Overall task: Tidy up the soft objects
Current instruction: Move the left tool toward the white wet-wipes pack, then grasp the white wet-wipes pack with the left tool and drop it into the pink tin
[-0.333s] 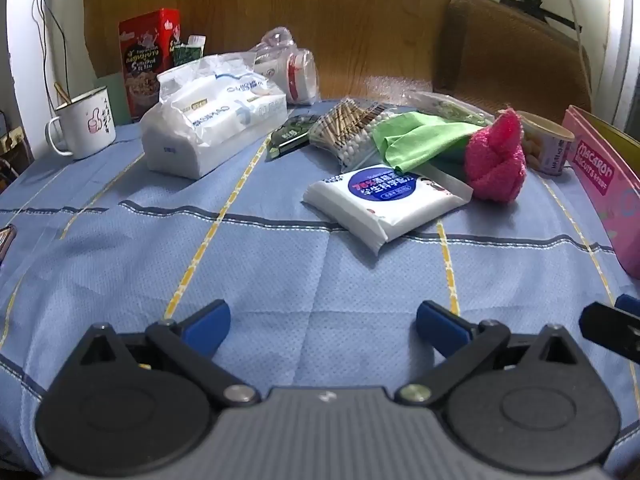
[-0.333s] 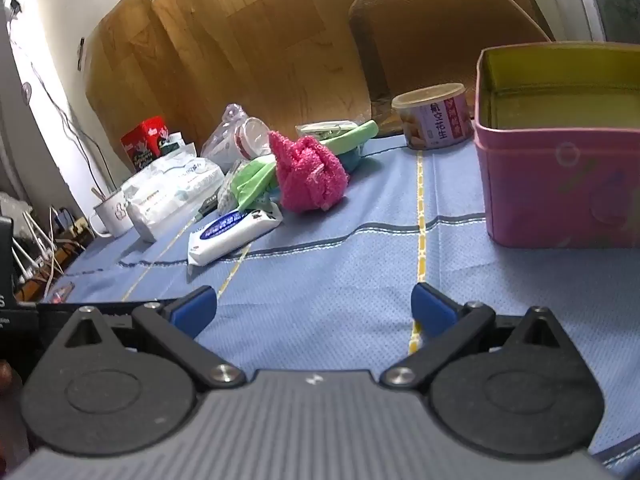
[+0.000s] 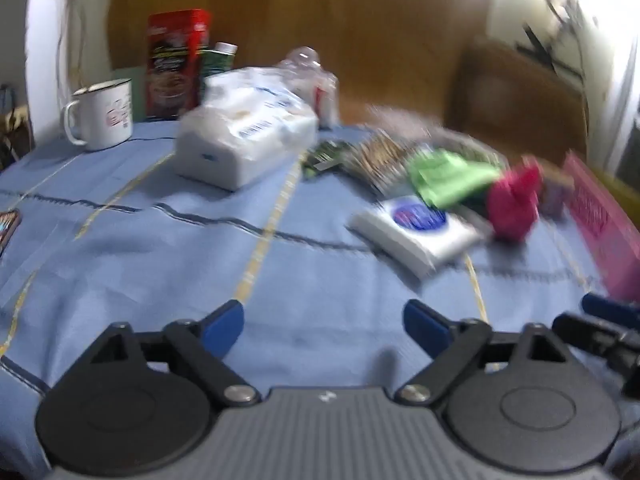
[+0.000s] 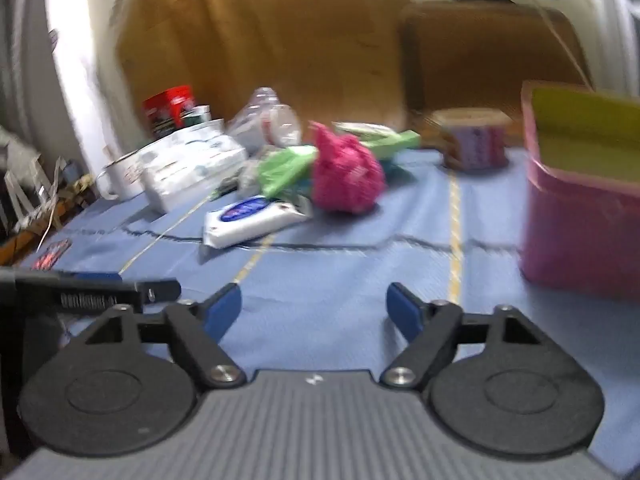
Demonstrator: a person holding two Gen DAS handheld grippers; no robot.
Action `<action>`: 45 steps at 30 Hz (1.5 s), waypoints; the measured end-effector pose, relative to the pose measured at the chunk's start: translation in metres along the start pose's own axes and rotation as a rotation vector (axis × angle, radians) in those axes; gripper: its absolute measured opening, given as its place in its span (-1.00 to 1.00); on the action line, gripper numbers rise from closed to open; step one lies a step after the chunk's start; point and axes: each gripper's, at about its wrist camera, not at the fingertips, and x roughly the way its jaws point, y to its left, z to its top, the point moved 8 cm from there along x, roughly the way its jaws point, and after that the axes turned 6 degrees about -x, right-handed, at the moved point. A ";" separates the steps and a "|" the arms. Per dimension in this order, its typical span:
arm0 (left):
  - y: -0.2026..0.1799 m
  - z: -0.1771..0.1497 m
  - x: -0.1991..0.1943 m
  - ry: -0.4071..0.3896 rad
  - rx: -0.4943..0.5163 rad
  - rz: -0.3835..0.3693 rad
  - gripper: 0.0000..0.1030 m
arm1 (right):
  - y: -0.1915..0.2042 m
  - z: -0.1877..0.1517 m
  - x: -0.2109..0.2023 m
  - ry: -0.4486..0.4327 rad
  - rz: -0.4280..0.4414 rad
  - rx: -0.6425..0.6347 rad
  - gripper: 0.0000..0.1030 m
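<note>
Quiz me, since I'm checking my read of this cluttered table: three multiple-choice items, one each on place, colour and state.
1. What lies right beside the wet wipes pack, on its box side?
A. the fluffy pink cloth
B. the white mug
C. the red carton

2. What colour is the open box's outer wall?
A. blue
B. pink
C. white

3. How do the right tongs stand?
A. shut on the cloth
B. shut on nothing
C. open, with nothing between them

Answers:
1 A, the fluffy pink cloth sits just past the pack toward the box.
2 B, its outside is pink, its inside yellow-green.
3 C, only blue tablecloth shows between the blue pads.
</note>
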 end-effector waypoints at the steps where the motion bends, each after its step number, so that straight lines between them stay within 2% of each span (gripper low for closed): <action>1: 0.008 0.005 0.000 -0.001 -0.034 -0.009 0.61 | 0.004 0.005 0.006 0.001 0.013 -0.029 0.47; 5: 0.030 0.016 -0.003 -0.005 -0.127 -0.041 0.46 | 0.025 0.025 0.036 0.029 0.075 -0.124 0.49; 6: 0.032 0.017 -0.003 -0.002 -0.141 -0.055 0.43 | 0.030 0.032 0.043 0.023 0.069 -0.150 0.53; 8: 0.037 0.016 -0.005 0.002 -0.158 -0.083 0.40 | 0.035 0.043 0.059 0.030 0.063 -0.189 0.80; 10: 0.041 0.016 -0.009 -0.001 -0.168 -0.105 0.36 | 0.040 0.050 0.078 0.062 0.092 -0.207 0.81; 13: 0.043 0.019 -0.012 -0.007 -0.175 -0.132 0.33 | 0.040 0.051 0.103 0.111 0.041 -0.284 0.91; 14: 0.043 0.019 -0.013 -0.007 -0.178 -0.145 0.33 | 0.037 0.050 0.112 0.136 0.032 -0.293 1.00; 17: 0.041 0.019 -0.014 -0.008 -0.185 -0.186 0.33 | 0.029 0.046 0.118 0.157 0.051 -0.267 1.00; 18: 0.039 0.019 -0.013 -0.001 -0.190 -0.205 0.33 | 0.031 0.047 0.114 0.147 0.052 -0.263 0.94; 19: 0.036 0.019 -0.011 0.010 -0.195 -0.226 0.33 | 0.035 0.046 0.109 0.139 0.068 -0.261 0.66; 21: 0.028 0.018 -0.005 0.047 -0.202 -0.279 0.21 | 0.043 0.042 0.095 0.122 0.079 -0.275 0.39; 22: 0.022 0.016 -0.002 0.069 -0.198 -0.301 0.12 | 0.048 0.039 0.088 0.123 0.090 -0.275 0.14; 23: 0.015 0.014 0.001 0.089 -0.192 -0.318 0.11 | 0.052 0.034 0.081 0.131 0.100 -0.265 -0.21; 24: 0.010 0.012 0.004 0.102 -0.185 -0.324 0.11 | 0.055 0.026 0.077 0.165 0.142 -0.233 -0.41; 25: 0.006 0.011 0.006 0.109 -0.174 -0.322 0.11 | 0.058 0.021 0.070 0.157 0.165 -0.214 -0.45; 28: 0.000 0.023 0.013 0.084 -0.133 -0.282 0.12 | 0.063 0.013 0.052 0.122 0.169 -0.228 -0.40; 29: -0.003 0.034 0.017 0.064 -0.113 -0.279 0.14 | 0.060 0.014 0.049 0.116 0.172 -0.198 -0.27; 31: -0.010 0.049 0.027 0.046 -0.065 -0.267 0.19 | 0.052 0.019 0.051 0.117 0.174 -0.148 -0.25; 34: -0.025 0.060 0.054 0.083 0.005 -0.284 0.20 | 0.042 0.019 0.053 0.119 0.137 -0.112 -0.25; 36: -0.038 0.056 0.069 0.135 0.045 -0.321 0.15 | 0.037 0.021 0.055 0.113 0.133 -0.093 -0.22; 38: -0.049 0.050 0.076 0.152 0.097 -0.310 -0.14 | 0.035 0.023 0.058 0.101 0.112 -0.101 -0.05; 41: -0.065 0.036 0.067 0.168 0.130 -0.352 -0.27 | 0.031 0.021 0.061 0.090 0.090 -0.114 -0.01; 45: -0.074 0.015 0.043 0.167 0.158 -0.354 -0.27 | 0.021 0.016 0.058 0.093 0.075 -0.093 0.03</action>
